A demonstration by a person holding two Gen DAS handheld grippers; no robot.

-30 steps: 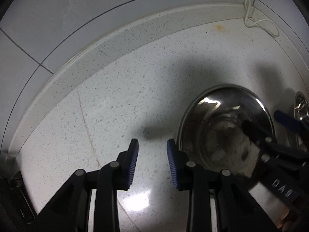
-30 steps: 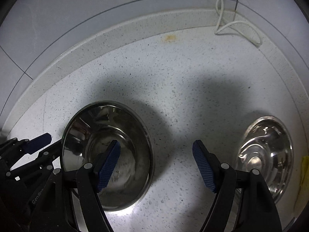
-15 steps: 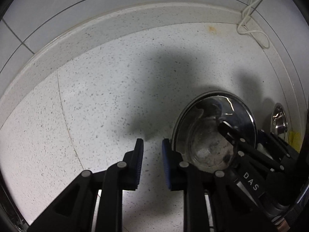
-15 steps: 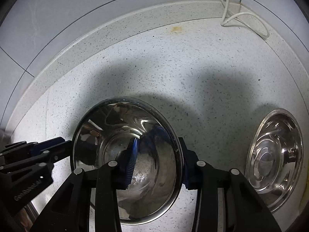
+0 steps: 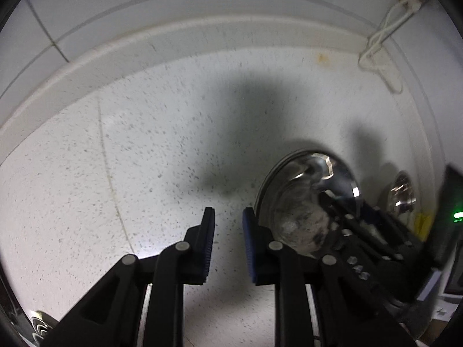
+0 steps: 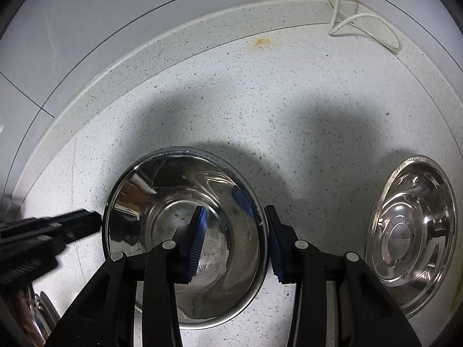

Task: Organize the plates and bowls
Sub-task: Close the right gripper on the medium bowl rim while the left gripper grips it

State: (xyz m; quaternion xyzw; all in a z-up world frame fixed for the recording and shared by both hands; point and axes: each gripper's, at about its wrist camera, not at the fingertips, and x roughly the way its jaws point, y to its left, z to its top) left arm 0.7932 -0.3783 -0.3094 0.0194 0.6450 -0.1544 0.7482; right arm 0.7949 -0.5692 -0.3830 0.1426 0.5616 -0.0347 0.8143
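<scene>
Steel bowl [image 6: 185, 231], shiny and scuffed inside, pinched at its rim by right tool [image 6: 235, 243]; left tool [image 5: 228, 245] slightly spread.

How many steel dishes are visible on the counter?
2 clearly: a deep bowl with the right gripper's jaws straddling its right rim, and a shallow plate further right. A metal edge at the lower left may be another, mostly hidden.

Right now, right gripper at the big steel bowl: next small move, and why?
Probably lift the large bowl straight up a little. The right gripper straddles its right rim, one finger inside and one outside, apparently pinching the wall. The smaller bowl sits apart to the right on the countertop, a likely place to nest it. The left gripper holds nothing.
</scene>
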